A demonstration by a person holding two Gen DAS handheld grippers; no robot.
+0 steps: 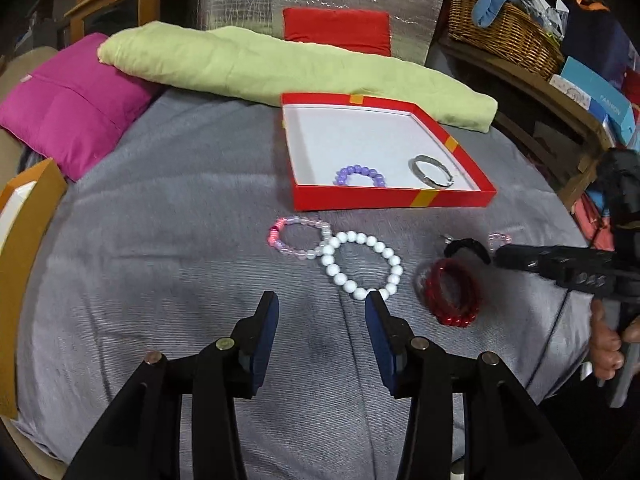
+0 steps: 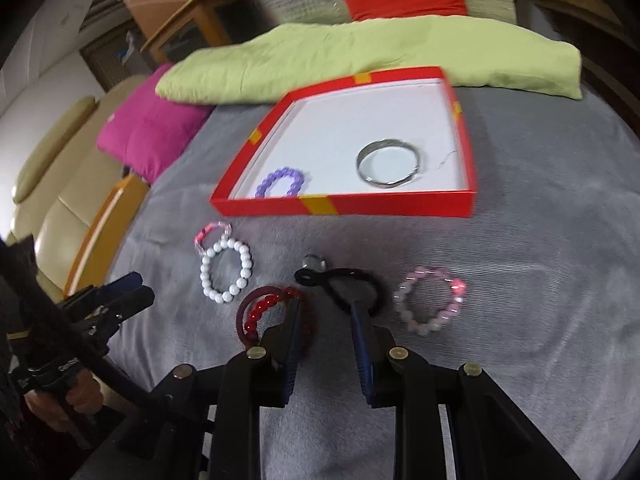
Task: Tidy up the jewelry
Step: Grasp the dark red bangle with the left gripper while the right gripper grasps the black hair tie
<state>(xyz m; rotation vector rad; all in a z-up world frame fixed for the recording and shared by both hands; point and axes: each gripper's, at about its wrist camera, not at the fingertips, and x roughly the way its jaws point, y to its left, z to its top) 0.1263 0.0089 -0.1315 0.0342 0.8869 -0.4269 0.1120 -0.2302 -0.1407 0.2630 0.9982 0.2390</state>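
Grey ribbed bedspread [image 2: 520, 240] carrying jewelry before shallow red cardboard box [image 2: 384, 205]. Right gripper [image 2: 326, 312] hovering, jaws parted, empty, over black cord bracelet [image 2: 340, 280] beside dark red beaded bracelet [image 2: 260, 308]. Left gripper [image 1: 322, 312] released near white pearl bracelet [image 1: 360, 264]. Person likely needing to straddle single strand, lifting clear of neighbours.

My left eye rides above my left gripper [image 1: 322, 306], tilted down over the grey bedspread [image 1: 180, 240], facing the far red box [image 1: 394, 196]; my right eye sits above my right gripper [image 2: 326, 312], lower and nearer the beads, facing the same way; both share the box, the white bead bracelet [image 1: 362, 266] and the far green pillow [image 1: 280, 68]; each sees the other gripper at its edge.
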